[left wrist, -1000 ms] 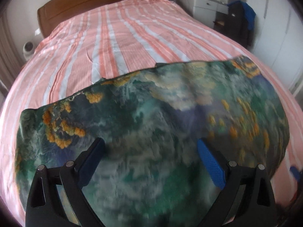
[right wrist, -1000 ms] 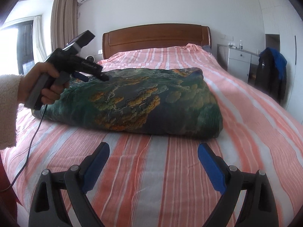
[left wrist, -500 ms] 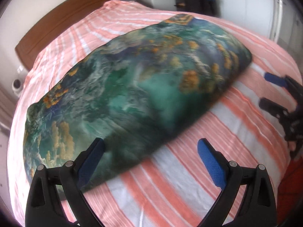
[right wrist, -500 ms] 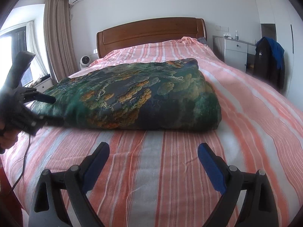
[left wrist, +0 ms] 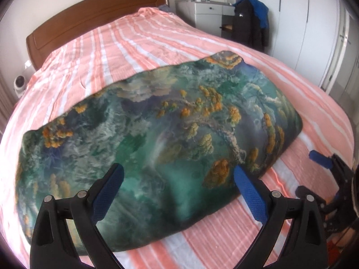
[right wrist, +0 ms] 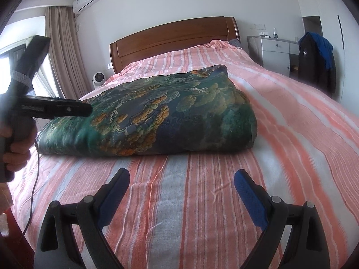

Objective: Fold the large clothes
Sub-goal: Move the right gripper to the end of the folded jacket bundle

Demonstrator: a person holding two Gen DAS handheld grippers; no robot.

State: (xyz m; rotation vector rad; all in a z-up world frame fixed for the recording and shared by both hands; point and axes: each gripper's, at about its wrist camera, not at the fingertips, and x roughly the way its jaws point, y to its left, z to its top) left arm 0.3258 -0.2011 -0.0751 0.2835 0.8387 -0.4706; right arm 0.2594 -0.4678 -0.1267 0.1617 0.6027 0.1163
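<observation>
A large green and blue quilt (left wrist: 157,139) with orange and cream patches lies folded into a thick bundle on the striped pink bed (left wrist: 134,44). It also shows in the right wrist view (right wrist: 157,116). My left gripper (left wrist: 178,177) is open and empty, hovering just above the bundle's near edge. In the right wrist view the left gripper (right wrist: 51,109) reaches in from the left over the bundle's left end. My right gripper (right wrist: 181,181) is open and empty over bare bedspread in front of the bundle, and it shows at the right edge of the left wrist view (left wrist: 323,168).
A wooden headboard (right wrist: 175,38) stands at the far end. A white cabinet (right wrist: 276,53) and a dark and blue jacket (right wrist: 316,60) are at the right. A small white fan (right wrist: 98,78) and curtains (right wrist: 60,49) are at the left.
My left gripper swung away to the bundle's left side, then came back over its near edge. The right gripper stayed open and nearly still. The bundle has not moved.
</observation>
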